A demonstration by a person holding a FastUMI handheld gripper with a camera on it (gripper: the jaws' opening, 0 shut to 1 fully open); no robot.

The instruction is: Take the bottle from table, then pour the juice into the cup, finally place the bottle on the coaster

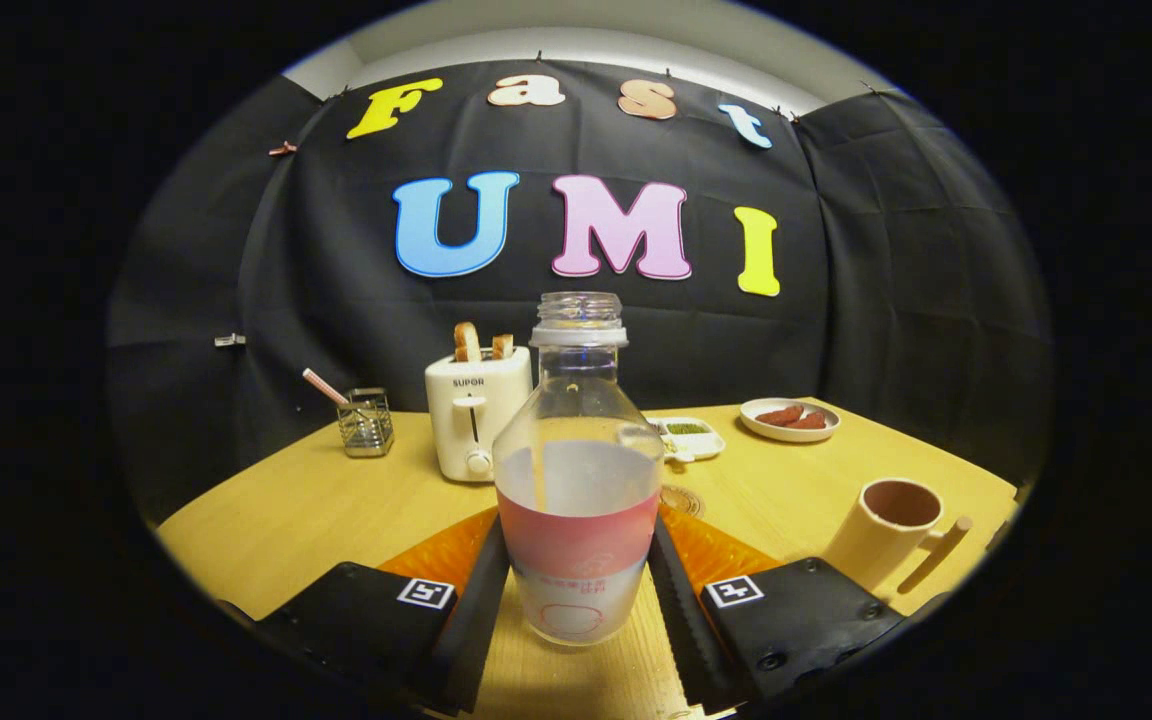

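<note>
A clear plastic bottle point(577, 470) with a pink label band and no cap is seen upright on the light wooden table point(316, 510), standing between the two fingers of the gripper point(576, 600). Both fingers point(481, 590) are pressed against the bottle's lower sides, so the bottle is gripped. A small amount of liquid can be made out inside it, though the level is hard to judge through the label. A cream-coloured ceramic cup point(886, 535) with a handle is placed to the right of the fingers, apart from the bottle. A round woven coaster point(684, 499) is partly hidden just behind the bottle, on an orange mat point(716, 550). Further back, a white toaster point(476, 410) holding two slices of toast is set left of the bottle, with a wire mesh holder point(366, 422) beyond it to the left. A small white tray point(691, 437) and a round plate of sausages point(789, 418) are positioned near the table's far edge.
</note>
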